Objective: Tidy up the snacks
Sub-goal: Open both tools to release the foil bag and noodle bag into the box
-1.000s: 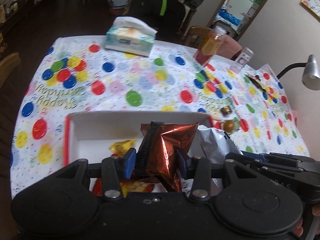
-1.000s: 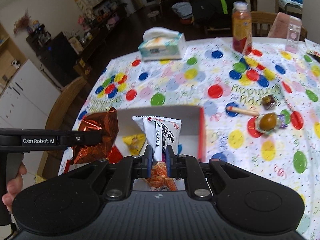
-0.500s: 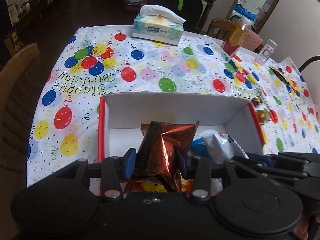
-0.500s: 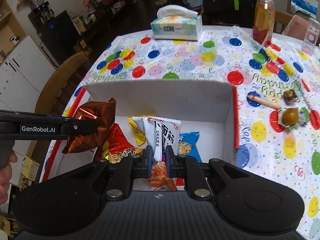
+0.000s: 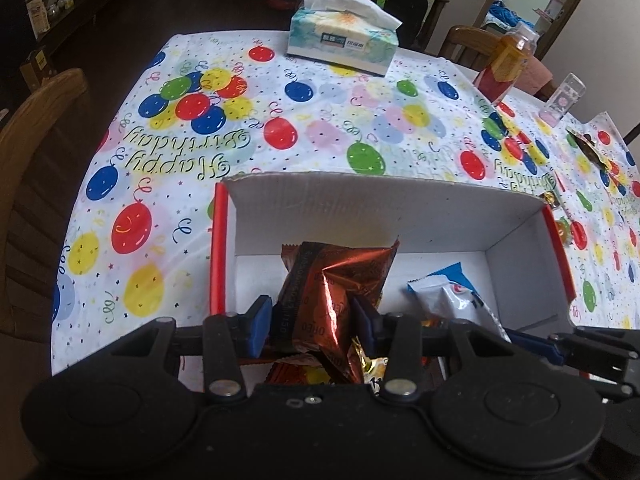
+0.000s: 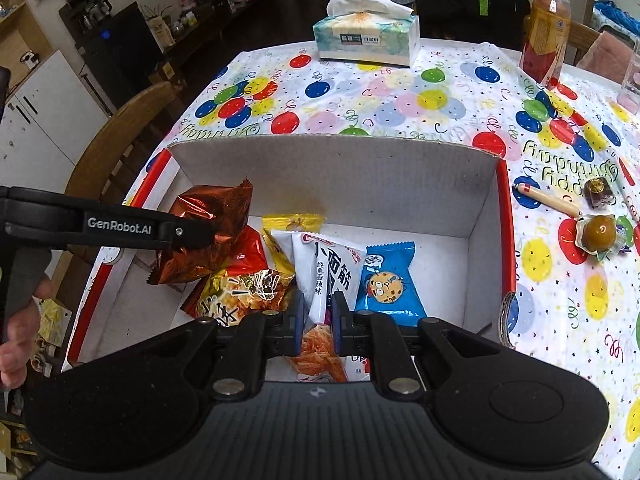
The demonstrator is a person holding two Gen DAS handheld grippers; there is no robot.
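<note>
Left gripper: both blue pads clamped on a copper-red foil Oreo packet, held above the left part of a white cardboard box with red outer sides. From the right wrist view the same packet hangs clear of the box floor, over the box's left side.

Right gripper: pads closed on a white spicy-strip packet with red and black Chinese print, held upright inside the box, near its front middle.

Box contents, right wrist view: a blue cookie packet just right of the held white packet and touching it; a red-and-gold noodle snack bag just left of it, lying under the foil packet; a yellow packet behind these. Right half of the box floor is bare.

Surroundings: the box stands on a table covered with a balloon-print birthday cloth. To the right of the box lie a wrapped round sweet, a small dark chocolate and a wooden stick, all apart from the box. At the far edge stand a tissue box and an orange drink bottle. A hand shows at the left frame edge.
</note>
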